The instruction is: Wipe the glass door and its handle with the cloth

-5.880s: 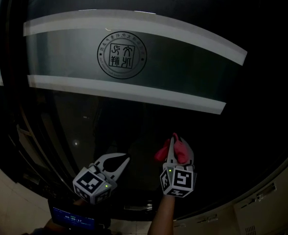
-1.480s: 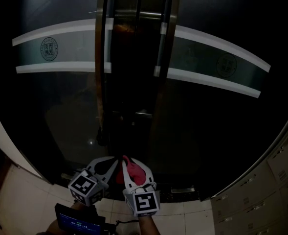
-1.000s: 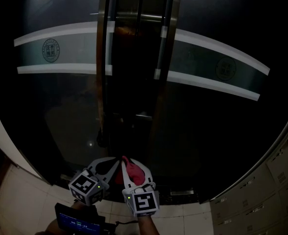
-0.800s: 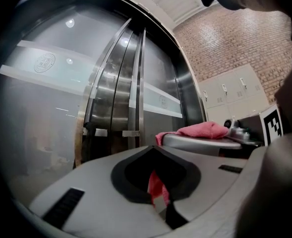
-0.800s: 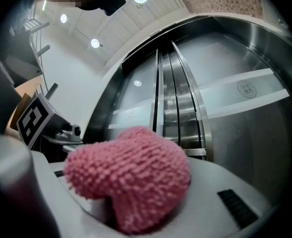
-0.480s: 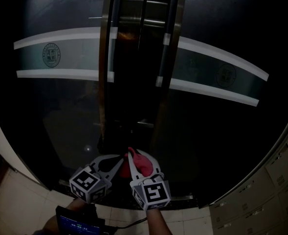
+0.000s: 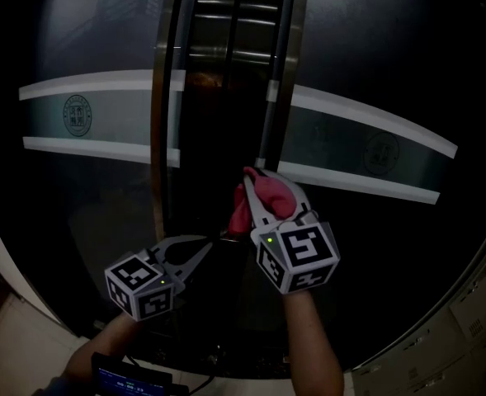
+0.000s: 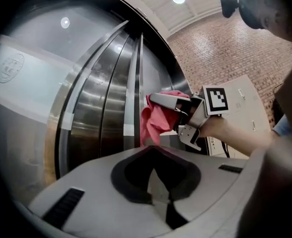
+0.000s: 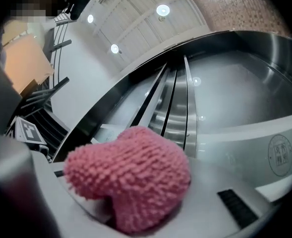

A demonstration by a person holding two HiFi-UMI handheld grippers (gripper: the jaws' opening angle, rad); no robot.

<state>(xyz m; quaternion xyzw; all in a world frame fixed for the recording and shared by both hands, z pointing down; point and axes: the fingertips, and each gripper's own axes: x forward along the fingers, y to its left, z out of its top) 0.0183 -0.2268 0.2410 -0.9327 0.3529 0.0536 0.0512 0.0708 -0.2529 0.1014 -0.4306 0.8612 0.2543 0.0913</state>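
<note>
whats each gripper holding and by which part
Right gripper: the pink cloth, clamped as a bunched wad between its jaws. Left gripper: nothing, jaws shut.

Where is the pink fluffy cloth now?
In the head view's centre, the pink fluffy cloth is clamped in the right gripper, near the vertical metal door handle.

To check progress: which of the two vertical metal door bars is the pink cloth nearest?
The right bar: the pink cloth, clamped in the right gripper, sits at its lower end; the left bar is farther away.
</note>
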